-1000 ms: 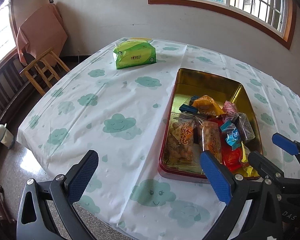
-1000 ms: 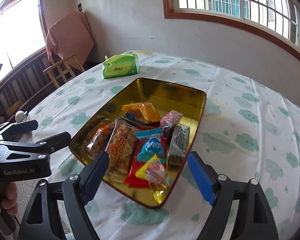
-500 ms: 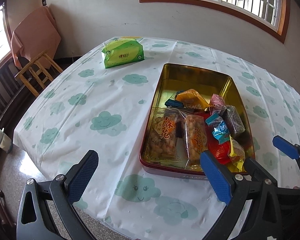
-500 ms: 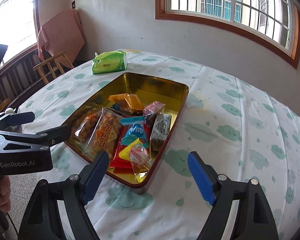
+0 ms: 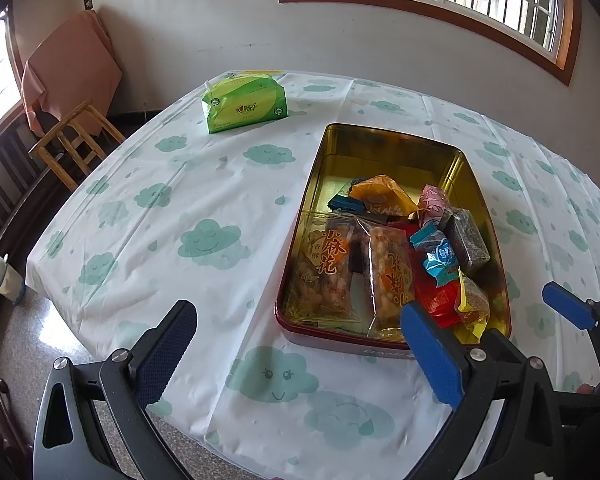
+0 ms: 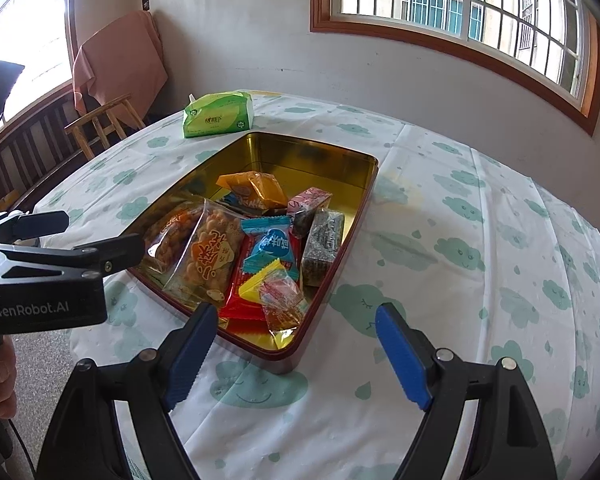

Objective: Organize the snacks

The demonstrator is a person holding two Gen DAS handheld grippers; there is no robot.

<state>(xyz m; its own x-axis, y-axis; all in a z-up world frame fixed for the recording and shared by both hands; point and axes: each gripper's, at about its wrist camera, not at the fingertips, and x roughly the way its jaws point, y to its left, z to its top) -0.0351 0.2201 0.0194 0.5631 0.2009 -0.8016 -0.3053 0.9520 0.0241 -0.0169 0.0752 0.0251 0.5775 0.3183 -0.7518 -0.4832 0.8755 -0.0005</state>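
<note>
Gold-lined tin [image 5: 396, 148] with a red outer wall sits on the cloud-print tablecloth [image 5: 180, 208], snacks piled in its near half. Left gripper [image 5: 300, 354] hangs just before the tin's near-left corner, jaws wide, nothing between them. Right gripper [image 6: 294, 354] hangs over the tin's near-right corner, jaws also spread and empty. One tin, two clear fried-snack bags [image 6: 204, 260], one green tissue pack [image 5: 246, 102] beyond the tin.
</note>
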